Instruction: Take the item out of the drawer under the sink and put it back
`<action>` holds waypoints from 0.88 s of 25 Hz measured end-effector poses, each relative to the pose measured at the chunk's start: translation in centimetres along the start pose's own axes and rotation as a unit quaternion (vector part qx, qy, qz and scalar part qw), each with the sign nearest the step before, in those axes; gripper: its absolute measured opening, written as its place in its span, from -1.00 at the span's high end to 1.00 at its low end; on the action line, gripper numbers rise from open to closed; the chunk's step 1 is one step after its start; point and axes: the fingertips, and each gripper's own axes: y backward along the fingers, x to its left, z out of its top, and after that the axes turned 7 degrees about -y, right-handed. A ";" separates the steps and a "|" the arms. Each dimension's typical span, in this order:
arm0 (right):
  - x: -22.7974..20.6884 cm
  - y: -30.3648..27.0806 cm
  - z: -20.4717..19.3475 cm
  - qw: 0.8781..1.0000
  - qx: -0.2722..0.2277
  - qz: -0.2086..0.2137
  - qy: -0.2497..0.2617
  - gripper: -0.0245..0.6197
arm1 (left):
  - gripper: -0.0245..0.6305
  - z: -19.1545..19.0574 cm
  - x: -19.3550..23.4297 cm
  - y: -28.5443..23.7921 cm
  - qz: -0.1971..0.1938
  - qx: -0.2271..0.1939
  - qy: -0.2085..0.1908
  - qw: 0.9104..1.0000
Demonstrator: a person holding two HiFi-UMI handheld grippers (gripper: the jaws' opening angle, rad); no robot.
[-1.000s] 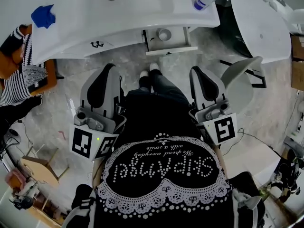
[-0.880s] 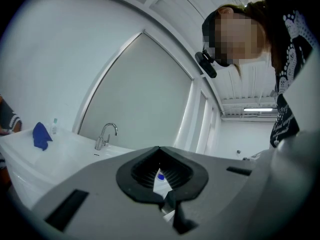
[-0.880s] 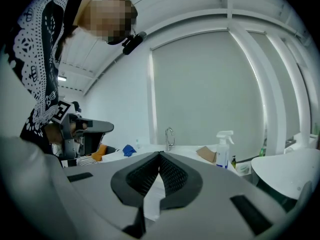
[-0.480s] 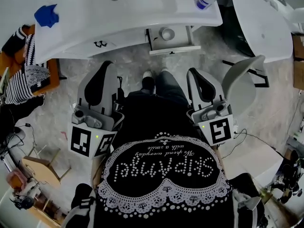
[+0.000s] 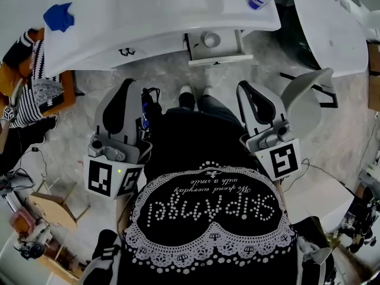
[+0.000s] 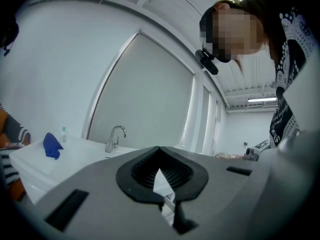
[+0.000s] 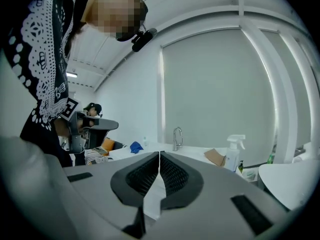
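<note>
The round item (image 5: 210,40) sat in the open drawer (image 5: 215,58) ahead, nearer the right gripper (image 5: 247,88) than the left gripper (image 5: 127,83); both grippers' fingers were closed, empty.

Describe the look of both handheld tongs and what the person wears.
The left tongs and right tongs are grey shells with black ribbed pads; each carries a white cube with black square markers. The person wears a black top with white lace trim and beaded lettering.
</note>
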 end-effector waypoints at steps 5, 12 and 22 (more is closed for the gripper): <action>-0.4 -0.5 -0.9 1.000 0.014 -0.022 0.012 0.87 | 0.91 0.0 1.0 0.0 0.001 -0.009 0.006 1.000; 0.1 -1.9 -1.4 0.999 0.020 -0.036 0.014 0.87 | 0.91 -0.6 2.3 0.7 -0.003 -0.005 0.012 1.000; 0.7 -2.4 -1.1 0.999 0.021 -0.027 0.012 0.87 | 0.91 0.0 2.4 0.7 0.004 -0.005 0.015 1.000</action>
